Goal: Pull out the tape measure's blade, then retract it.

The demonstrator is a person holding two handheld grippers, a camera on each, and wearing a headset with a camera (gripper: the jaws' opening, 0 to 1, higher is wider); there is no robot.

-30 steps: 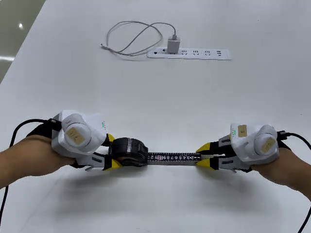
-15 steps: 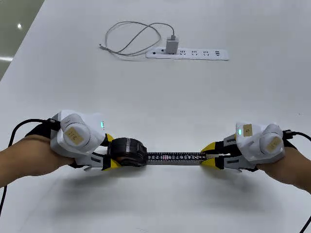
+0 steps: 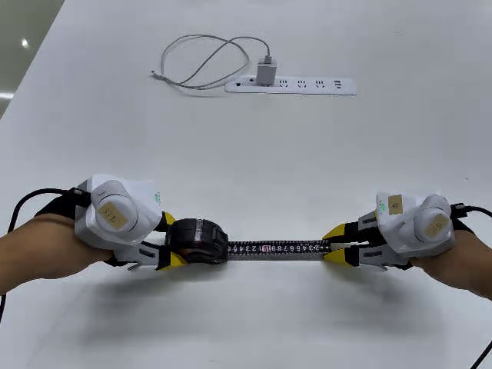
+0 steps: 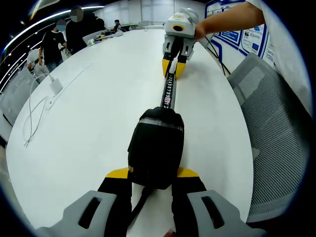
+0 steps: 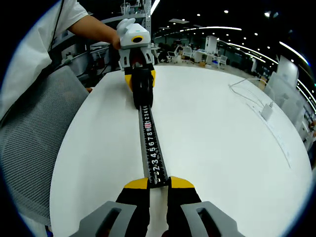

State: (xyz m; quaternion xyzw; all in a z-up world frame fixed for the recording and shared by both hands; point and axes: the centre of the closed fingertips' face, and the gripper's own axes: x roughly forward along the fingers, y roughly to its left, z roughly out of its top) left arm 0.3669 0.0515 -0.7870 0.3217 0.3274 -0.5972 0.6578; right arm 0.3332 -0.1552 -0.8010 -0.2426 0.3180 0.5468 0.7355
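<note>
A black tape measure case point(image 3: 197, 241) sits low over the white table point(image 3: 254, 154), held between the yellow-tipped jaws of my left gripper point(image 3: 171, 244). In the left gripper view the case point(image 4: 156, 146) sits between the jaws of that gripper point(image 4: 154, 174). The dark numbered blade point(image 3: 278, 248) runs out to the right from the case. My right gripper point(image 3: 335, 244) is shut on the blade's end. In the right gripper view the blade point(image 5: 150, 148) stretches away from the right gripper point(image 5: 158, 183) to the case point(image 5: 142, 87).
A white power strip point(image 3: 296, 84) with a plugged-in charger point(image 3: 266, 74) and a looped grey cable point(image 3: 201, 60) lies at the far side of the table. People stand at the far end of the room point(image 4: 64, 34). A mesh chair point(image 4: 276, 128) stands beside the table.
My right gripper has moved to the right with the blade's end, so more of the blade shows. The left gripper and case have stayed roughly in place.
</note>
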